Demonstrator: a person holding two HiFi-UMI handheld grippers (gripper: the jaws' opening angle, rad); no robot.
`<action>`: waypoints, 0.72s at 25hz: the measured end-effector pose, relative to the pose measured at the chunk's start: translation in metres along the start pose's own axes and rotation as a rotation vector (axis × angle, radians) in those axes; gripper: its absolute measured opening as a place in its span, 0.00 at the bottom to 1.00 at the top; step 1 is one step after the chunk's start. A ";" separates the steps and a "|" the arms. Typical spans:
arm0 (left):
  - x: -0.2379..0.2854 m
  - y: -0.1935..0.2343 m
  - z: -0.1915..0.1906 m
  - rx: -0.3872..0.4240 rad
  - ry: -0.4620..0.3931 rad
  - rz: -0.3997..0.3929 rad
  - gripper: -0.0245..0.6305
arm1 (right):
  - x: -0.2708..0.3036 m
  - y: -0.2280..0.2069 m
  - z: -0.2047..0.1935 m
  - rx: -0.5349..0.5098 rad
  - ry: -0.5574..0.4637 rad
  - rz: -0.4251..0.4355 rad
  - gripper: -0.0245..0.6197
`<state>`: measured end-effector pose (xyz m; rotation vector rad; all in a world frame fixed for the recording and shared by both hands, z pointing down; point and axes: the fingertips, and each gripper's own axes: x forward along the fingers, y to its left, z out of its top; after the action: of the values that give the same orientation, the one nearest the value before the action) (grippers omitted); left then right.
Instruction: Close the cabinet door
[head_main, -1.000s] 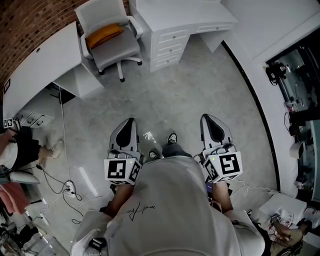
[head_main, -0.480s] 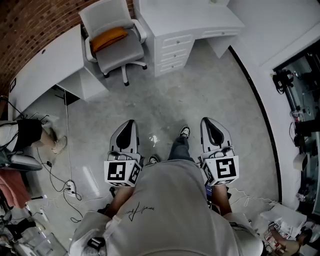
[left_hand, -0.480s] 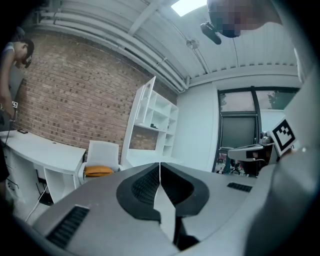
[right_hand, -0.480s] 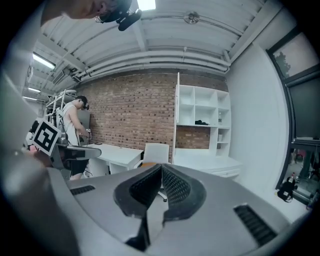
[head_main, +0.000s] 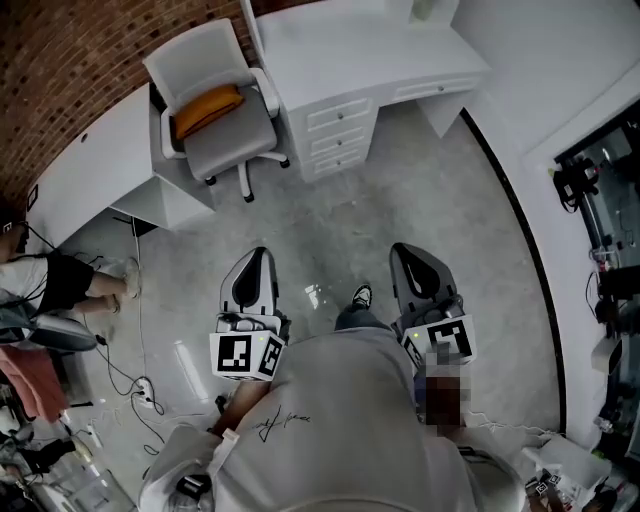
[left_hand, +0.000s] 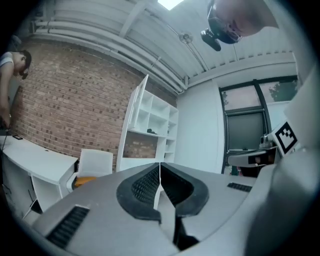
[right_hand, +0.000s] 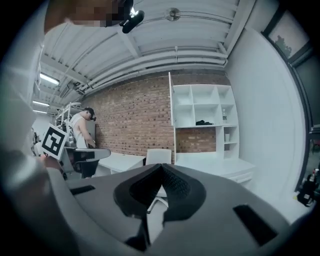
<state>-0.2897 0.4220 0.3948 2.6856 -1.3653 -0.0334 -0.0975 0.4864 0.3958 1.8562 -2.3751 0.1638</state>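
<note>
The left gripper (head_main: 261, 254) and the right gripper (head_main: 404, 252) are held side by side in front of the person's grey shirt (head_main: 340, 420), both pointing forward over the grey floor (head_main: 430, 210), well apart from each other and touching nothing. In the left gripper view the two dark ribbed pads of the left gripper (left_hand: 160, 167) meet at their tips with nothing between them; in the right gripper view the right gripper (right_hand: 161, 167) is likewise pressed together and empty. One shoe (head_main: 363, 296) shows on the floor between the two grippers. Ahead stands a white desk (head_main: 350, 50) with a stack of drawers (head_main: 340, 135) under it, and just to its left a white office chair (head_main: 215, 115) carrying an orange cushion (head_main: 207, 108). A curved white counter (head_main: 90, 170) runs along the brick wall (head_main: 60, 60). Above the desk rises a white shelf unit (right_hand: 202, 115) with open compartments, a few small things on its shelves. At the far right of the head view a dark cabinet (head_main: 600, 190) is set in the white wall, small things on its shelves, well away from both grippers; its door cannot be made out. Another person (head_main: 60, 285) sits at the left edge, with cables (head_main: 130, 370) lying on the floor nearby
</note>
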 end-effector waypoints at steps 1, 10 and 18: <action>0.011 -0.007 0.005 0.004 -0.024 0.001 0.06 | 0.003 -0.007 0.002 0.026 -0.010 0.043 0.08; 0.106 -0.074 0.009 0.033 0.002 -0.063 0.06 | 0.021 -0.083 0.002 0.200 -0.015 0.237 0.07; 0.149 -0.084 -0.015 0.038 0.105 -0.074 0.06 | 0.056 -0.114 0.006 0.168 -0.030 0.304 0.07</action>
<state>-0.1332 0.3520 0.4047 2.7255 -1.2484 0.1266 -0.0004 0.4041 0.4001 1.5544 -2.7287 0.3766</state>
